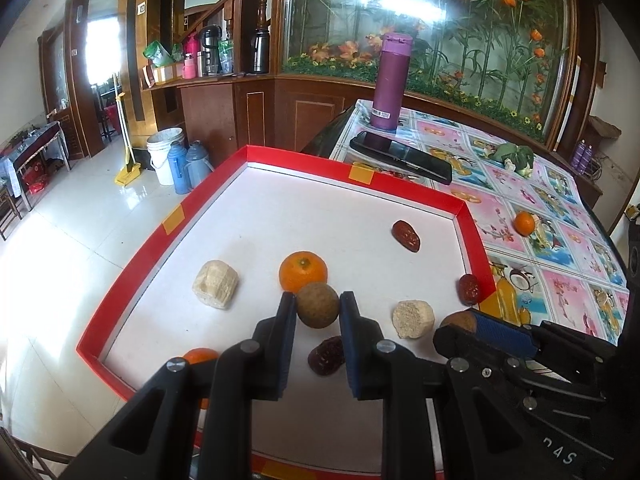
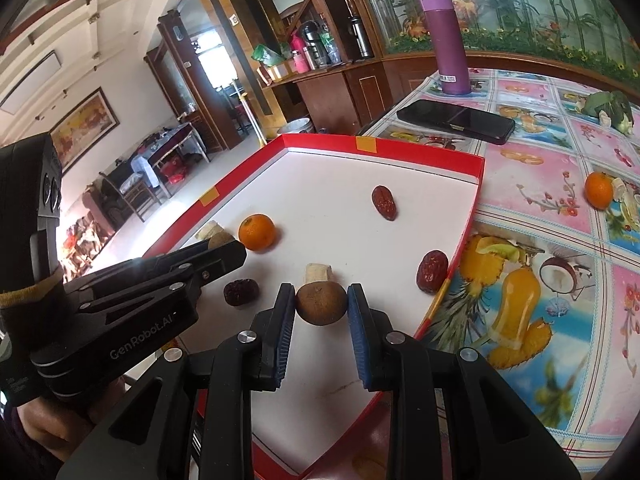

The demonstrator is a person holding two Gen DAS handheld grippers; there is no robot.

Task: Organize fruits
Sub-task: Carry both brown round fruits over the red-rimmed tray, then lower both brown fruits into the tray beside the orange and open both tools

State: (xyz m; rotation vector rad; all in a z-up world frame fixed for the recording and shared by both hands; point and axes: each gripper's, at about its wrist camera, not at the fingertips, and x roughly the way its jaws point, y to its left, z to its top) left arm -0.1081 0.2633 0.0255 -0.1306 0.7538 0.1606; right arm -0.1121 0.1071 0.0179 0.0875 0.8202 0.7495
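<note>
Your red-walled tray [image 1: 476, 236] lies on the table [image 1: 560, 280], and most of the fruit sits on its white floor. Starting at the left of the left wrist view, a small orange [image 1: 198, 356] is half hidden behind your left gripper's frame, close to the near-left wall. Next comes a pale peeled chunk [image 1: 215, 284], standing apart from the rest. Right of it a whole orange [image 1: 303, 272] sits just behind the brown round fruit [image 1: 317, 305] that your left gripper [image 1: 317, 312] is pinching; its fingers [image 1: 286, 320] press on both sides of that fruit. Whether fruit and orange touch is hard to tell. A dark red date [image 1: 326, 355] lies below the held fruit, between the fingers. Further right is a second pale chunk [image 1: 413, 318], then your right gripper [image 2: 321, 304], its fingers [image 2: 357, 320] closed on a second brown fruit [image 2: 321, 303], with that pale chunk just behind it. A date [image 1: 469, 289] rests against the right wall, crowding that side, and another date [image 1: 406, 235] lies alone toward the far right corner.

Outside the tray, on the patterned cloth, a dark phone [image 1: 400, 156] lies just beyond the far wall, with a purple flask [image 1: 390, 80] upright behind it. To the right are a leafy green bundle [image 1: 514, 158] and a lone orange [image 1: 524, 223], well apart from the tray.
</note>
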